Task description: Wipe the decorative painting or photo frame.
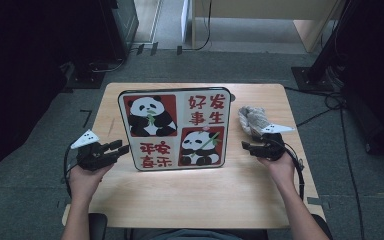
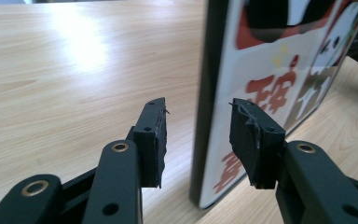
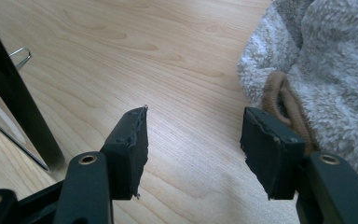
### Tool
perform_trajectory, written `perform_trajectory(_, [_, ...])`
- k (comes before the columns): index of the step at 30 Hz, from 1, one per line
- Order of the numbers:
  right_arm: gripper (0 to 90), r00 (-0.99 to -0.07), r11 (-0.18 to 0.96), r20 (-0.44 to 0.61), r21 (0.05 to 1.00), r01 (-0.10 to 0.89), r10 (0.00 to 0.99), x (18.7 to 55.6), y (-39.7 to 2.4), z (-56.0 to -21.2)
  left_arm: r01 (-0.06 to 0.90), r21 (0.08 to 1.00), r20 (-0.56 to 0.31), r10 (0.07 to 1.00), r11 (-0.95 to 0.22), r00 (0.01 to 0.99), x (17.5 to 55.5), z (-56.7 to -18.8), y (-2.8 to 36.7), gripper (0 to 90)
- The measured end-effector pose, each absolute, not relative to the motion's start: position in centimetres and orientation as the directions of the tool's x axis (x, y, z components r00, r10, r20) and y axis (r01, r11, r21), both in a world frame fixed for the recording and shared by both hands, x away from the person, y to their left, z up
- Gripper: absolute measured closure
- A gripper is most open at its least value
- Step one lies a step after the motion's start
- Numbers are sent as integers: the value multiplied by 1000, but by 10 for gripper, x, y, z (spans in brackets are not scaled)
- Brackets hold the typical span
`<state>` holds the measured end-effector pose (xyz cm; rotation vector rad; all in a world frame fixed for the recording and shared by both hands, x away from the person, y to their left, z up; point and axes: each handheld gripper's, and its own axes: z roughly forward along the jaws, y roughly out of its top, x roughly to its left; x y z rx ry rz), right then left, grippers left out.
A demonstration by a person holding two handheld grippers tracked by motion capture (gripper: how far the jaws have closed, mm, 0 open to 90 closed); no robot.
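Note:
A flat square board [image 1: 175, 127] printed with pandas and red characters lies in the middle of the wooden table [image 1: 190, 195]. My left gripper [image 1: 122, 146] is at the board's lower left edge. In the left gripper view its jaws [image 2: 198, 105] straddle the dark edge of the board [image 2: 270, 70], with a gap on each side and the pads not pressing. My right gripper [image 1: 245, 146] hovers open over bare wood to the right of the board, nothing between its fingers [image 3: 193, 112]. A fluffy grey cloth item [image 1: 254, 120] with a tan cord lies just beyond it [image 3: 331, 56].
The board's dark right edge [image 3: 9, 107] stands at the left of the right gripper view, with a small metal wire loop [image 3: 21, 56] on the wood beside it. Bare table runs along the front. Cables and stands lie on the floor around the table.

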<state>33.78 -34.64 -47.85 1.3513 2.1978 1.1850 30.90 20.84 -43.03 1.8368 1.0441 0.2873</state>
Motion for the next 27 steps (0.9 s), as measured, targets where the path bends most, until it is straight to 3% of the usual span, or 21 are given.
perform_trajectory(27, [419,-492,195,177,767,612,852,341,-355,-479,581,789,-189,819,-202,541,336,-459,223,385])
